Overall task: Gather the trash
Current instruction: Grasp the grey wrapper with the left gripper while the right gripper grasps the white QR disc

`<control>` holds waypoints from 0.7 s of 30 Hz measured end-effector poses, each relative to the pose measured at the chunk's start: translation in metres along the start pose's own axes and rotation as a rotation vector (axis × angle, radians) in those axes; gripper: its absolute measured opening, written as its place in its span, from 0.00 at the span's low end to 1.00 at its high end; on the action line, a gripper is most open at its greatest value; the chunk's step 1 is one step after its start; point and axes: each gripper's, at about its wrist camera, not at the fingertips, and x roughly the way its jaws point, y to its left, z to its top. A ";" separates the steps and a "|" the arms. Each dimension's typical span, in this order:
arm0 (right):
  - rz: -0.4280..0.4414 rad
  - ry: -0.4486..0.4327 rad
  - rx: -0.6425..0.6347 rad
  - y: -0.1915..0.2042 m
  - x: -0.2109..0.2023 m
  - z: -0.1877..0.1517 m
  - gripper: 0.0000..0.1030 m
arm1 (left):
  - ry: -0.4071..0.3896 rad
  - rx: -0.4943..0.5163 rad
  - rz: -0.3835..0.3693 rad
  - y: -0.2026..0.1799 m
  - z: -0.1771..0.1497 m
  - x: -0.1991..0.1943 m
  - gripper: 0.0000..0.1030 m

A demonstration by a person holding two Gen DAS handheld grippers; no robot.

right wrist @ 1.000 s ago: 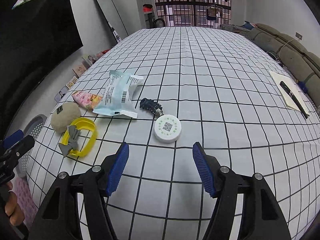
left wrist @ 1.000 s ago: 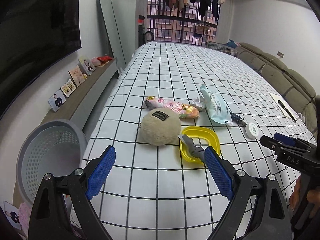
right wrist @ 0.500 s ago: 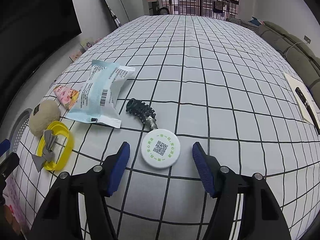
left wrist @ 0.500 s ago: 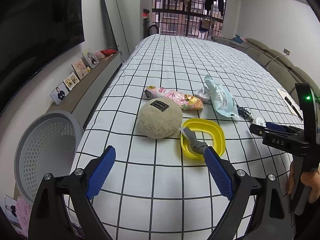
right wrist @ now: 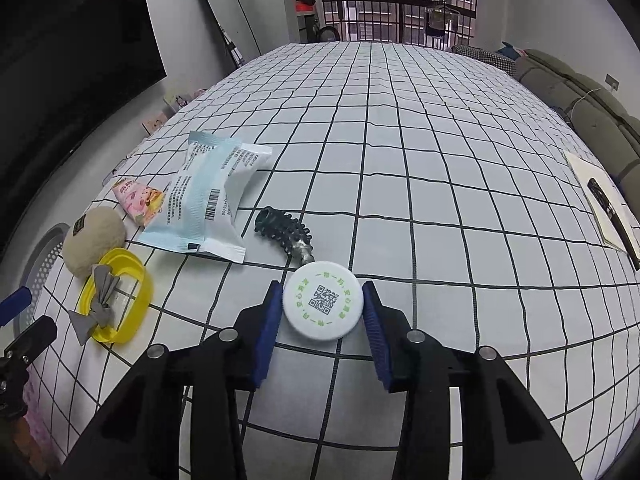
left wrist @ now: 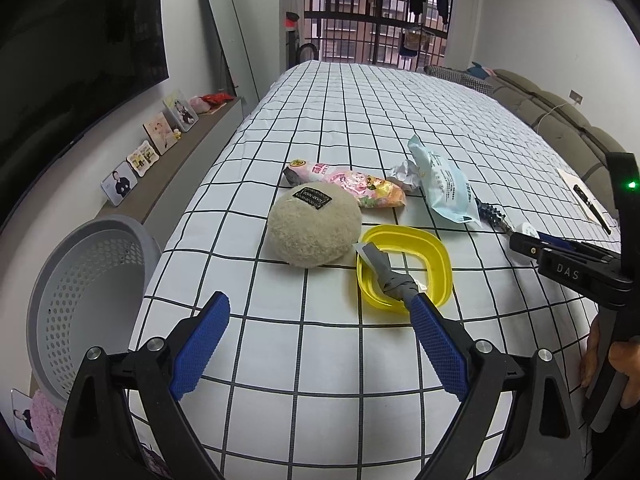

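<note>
On the checked bed sheet lie a white round lid with a QR code (right wrist: pixel 323 305), a pale blue wrapper (right wrist: pixel 208 204), a pink snack packet (left wrist: pixel 352 183), crumpled paper (left wrist: pixel 405 172) and a yellow dish (left wrist: pixel 404 266) holding a grey wrapper (left wrist: pixel 386 272). My right gripper (right wrist: pixel 323 312) has its blue pads on both sides of the white lid, touching its rim. My left gripper (left wrist: pixel 320 344) is open and empty, low over the sheet in front of the yellow dish. A grey perforated basket (left wrist: pixel 86 284) stands on the floor at the left of the bed.
A beige fuzzy ball (left wrist: pixel 314 230) lies beside the yellow dish. A black hair clip (right wrist: pixel 284 230) lies just beyond the lid. A notebook with a pen (right wrist: pixel 608 208) lies at the far right. A shelf with photo cards (left wrist: pixel 156 140) runs along the left wall.
My right gripper has moved forward and down and closed around the white lid. My left gripper has moved closer to the ball and yellow dish and stays open.
</note>
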 end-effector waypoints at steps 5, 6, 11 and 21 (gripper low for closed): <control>0.043 -0.021 0.037 -0.009 -0.008 -0.001 0.38 | -0.009 0.032 0.023 -0.010 0.006 0.002 0.88; 0.052 -0.020 0.042 -0.009 -0.009 -0.002 0.38 | -0.012 0.043 0.034 -0.013 0.008 0.003 0.88; 0.087 -0.015 0.058 -0.014 -0.011 -0.004 0.38 | -0.029 0.083 0.066 -0.028 0.016 0.008 0.85; 0.133 -0.021 0.058 -0.012 -0.016 -0.006 0.38 | 0.003 0.154 0.045 -0.050 0.014 0.018 0.52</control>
